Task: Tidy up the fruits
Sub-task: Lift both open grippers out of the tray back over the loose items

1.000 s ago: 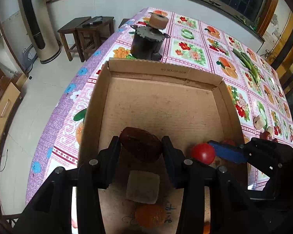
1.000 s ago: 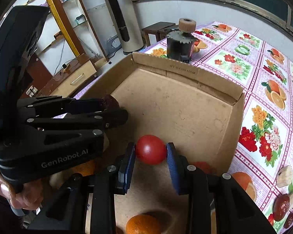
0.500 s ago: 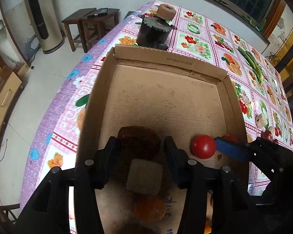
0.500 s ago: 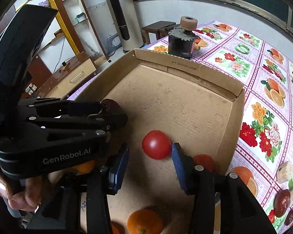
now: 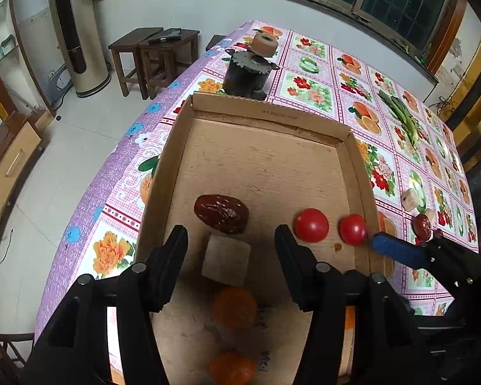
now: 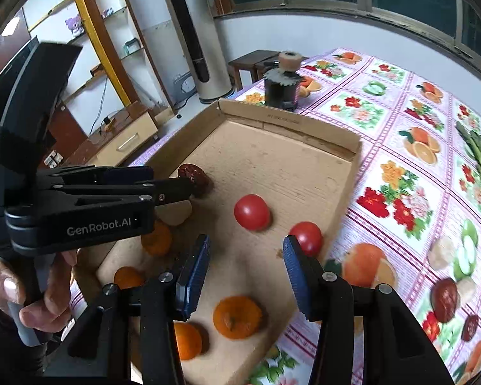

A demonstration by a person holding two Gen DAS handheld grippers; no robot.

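Since a second ago both grippers have let go and drawn back: the left gripper (image 5: 231, 243) no longer clamps the date (image 5: 221, 213), and the right gripper (image 6: 245, 263) has released the tomato (image 6: 252, 212).

Left gripper: jaws spread wide, empty. Date lies free on the cardboard tray (image 5: 272, 114) floor just off the fingertips, toward 12 o'clock. Pale cube (image 5: 226, 259) sits between the fingers, touching nothing of them.

Right gripper: jaws wide apart, empty. Tomato rests toward 12 o'clock of its tips, a second tomato (image 6: 308, 236) at about 2 o'clock, close by the tray's right wall. Oranges (image 6: 237, 317) lie nearer the wrist, at 6 o'clock.

Outward: loose fruit on the flowered tablecloth (image 6: 400, 173) at 3 to 4 o'clock, well apart from the tray.

Handling, my judgement: tomatoes are smooth, round, likely to roll and bruise; take across the widest middle, lightly. Date looks wrinkled, light, soft; grip across its short axis.
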